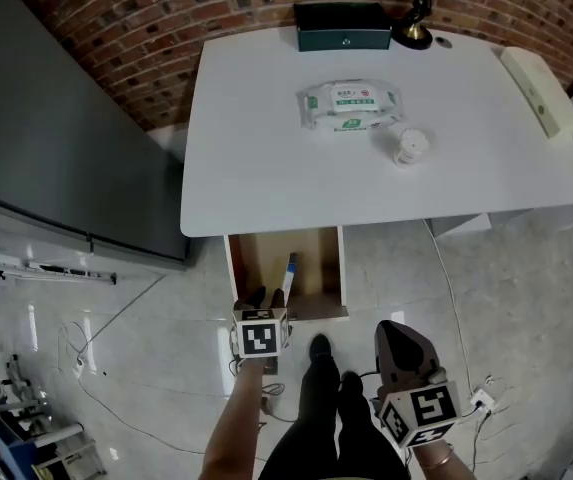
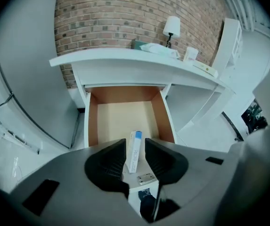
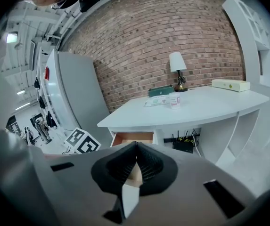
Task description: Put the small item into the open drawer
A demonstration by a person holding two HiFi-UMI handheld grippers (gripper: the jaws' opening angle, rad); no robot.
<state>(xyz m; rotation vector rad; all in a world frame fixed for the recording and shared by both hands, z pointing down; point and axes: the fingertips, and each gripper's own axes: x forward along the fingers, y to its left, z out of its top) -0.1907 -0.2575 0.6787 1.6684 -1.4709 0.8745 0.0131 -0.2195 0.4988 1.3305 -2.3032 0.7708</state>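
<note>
The small box [image 1: 289,273] lies inside the open drawer [image 1: 260,258], near its front. The left gripper [image 1: 267,296] hovers at that front with its jaws wide apart, gripping nothing. The right gripper [image 1: 387,328] is outside the drawer, closed and empty.

box [image 2: 134,152]: white, blue end | drawer [image 2: 123,119]: tan inside | table [image 1: 266,168]: white | wall [image 1: 146,18]: red brick | case [image 1: 343,26]: dark green

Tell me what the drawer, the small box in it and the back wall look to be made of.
Drawer: probably wood or laminated board, matt; brown sides, pale cream floor.
Small box: likely printed cardboard, white with a blue end, sharp folded edges.
Back wall: exposed red-brown brick, rough, with visible mortar lines; could be a facing.
</note>
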